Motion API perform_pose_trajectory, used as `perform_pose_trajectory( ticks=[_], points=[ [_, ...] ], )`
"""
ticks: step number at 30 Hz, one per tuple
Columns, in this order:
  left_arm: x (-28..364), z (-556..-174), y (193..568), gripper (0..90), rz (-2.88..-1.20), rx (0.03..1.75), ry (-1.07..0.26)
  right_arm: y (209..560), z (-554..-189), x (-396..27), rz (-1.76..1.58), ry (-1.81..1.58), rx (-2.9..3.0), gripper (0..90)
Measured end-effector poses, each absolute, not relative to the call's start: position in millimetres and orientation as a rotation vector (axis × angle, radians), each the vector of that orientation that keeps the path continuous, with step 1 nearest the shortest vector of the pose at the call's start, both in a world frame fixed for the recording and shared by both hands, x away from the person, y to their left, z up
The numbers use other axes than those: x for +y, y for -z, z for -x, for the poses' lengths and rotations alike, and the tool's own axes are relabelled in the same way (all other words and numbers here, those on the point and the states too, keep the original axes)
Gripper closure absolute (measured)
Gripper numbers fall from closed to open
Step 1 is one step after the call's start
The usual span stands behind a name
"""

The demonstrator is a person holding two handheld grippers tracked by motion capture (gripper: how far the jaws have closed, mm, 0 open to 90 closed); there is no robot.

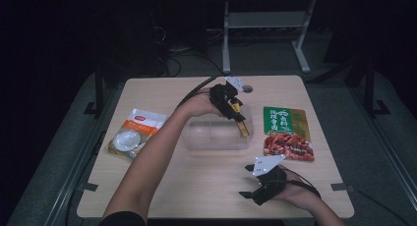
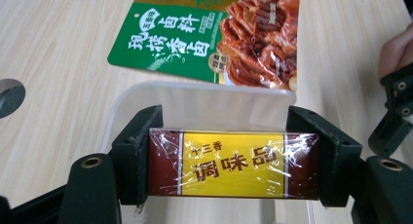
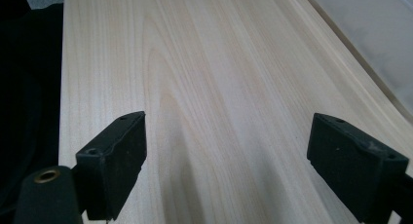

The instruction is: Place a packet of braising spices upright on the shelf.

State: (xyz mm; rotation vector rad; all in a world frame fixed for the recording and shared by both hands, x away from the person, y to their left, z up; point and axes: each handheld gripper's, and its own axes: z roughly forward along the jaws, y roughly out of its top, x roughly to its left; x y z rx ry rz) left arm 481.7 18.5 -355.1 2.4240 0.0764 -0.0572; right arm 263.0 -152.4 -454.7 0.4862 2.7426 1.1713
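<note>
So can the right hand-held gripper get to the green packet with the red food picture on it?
Probably yes. The right hand-held gripper is open and holds nothing, and the green packet lies flat on the table just beyond it, with bare wood between. The clear tub sits off to the packet's side, not in the way.

Table (image 1: 206,186), high view: clear plastic container (image 1: 216,137) at centre. Left gripper (image 1: 235,113) above the container's right part, spice box (image 1: 241,122) between its pads, box tilted down into the container. Left of the container, near the table's left edge: pouch (image 1: 135,132). Right of the container, just beside it: sauce packet (image 1: 286,132). In front of the packet, near the front edge: right gripper (image 1: 255,186), apart from everything. Behind the left gripper, near the far edge: round hole (image 1: 247,89) in the tabletop.

Left gripper view: spice box (image 2: 233,163) crosswise between the pads, container wall (image 2: 204,104) beyond it, sauce packet (image 2: 209,36) farther beyond.
</note>
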Motion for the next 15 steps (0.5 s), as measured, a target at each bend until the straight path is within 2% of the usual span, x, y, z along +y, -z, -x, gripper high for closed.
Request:
perform_pose_trajectory(
  ticks=[15],
  points=[
    [12.9,-483.0,362.1,28.9,-2.369,0.100,0.087,454.7,-262.7,-152.6,-0.492,-1.170,2.745,14.0]
  ],
)
